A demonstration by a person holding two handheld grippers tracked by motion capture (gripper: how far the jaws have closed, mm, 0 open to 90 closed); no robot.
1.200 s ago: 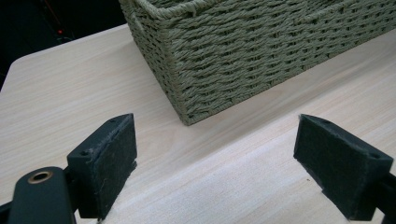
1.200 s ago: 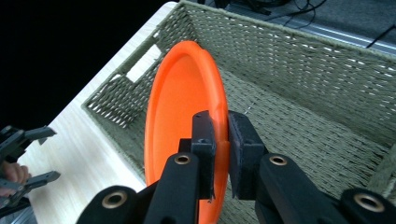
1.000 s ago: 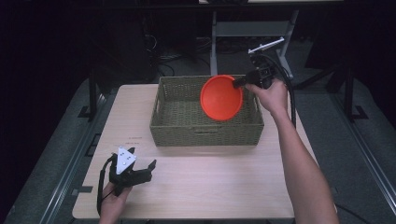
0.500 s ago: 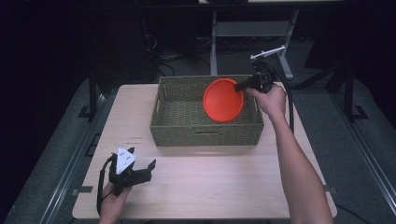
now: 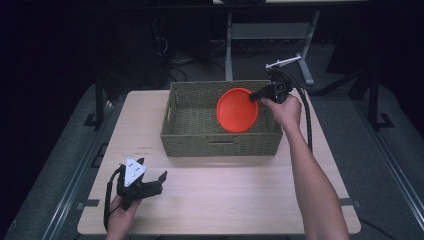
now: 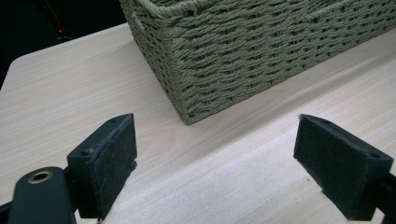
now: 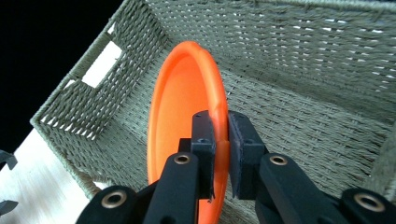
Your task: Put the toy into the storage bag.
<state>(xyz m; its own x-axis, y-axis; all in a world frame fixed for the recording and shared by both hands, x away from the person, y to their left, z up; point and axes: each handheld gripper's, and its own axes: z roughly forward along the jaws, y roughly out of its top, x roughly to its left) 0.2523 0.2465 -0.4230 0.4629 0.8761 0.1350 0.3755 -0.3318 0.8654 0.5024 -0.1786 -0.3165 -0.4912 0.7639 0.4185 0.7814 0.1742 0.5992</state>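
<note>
Near edge of the bench (image 5: 225,200): the left gripper (image 5: 152,184), held in the left hand (image 5: 122,212), rests low over the wood, its fingers (image 6: 107,158) spread wide with nothing between them. Beyond it stands the woven basket (image 5: 220,145), set apart from that gripper. Farther back, at the basket's right end, the right gripper (image 5: 257,95) has its fingers (image 7: 203,140) clamped on the rim of an orange plate (image 5: 236,110), which stands tilted on edge inside the basket, above its floor

Tool (image 6: 215,163) jaws wide apart above wooden table (image 6: 70,93); woven basket (image 6: 261,51) corner ahead.
</note>
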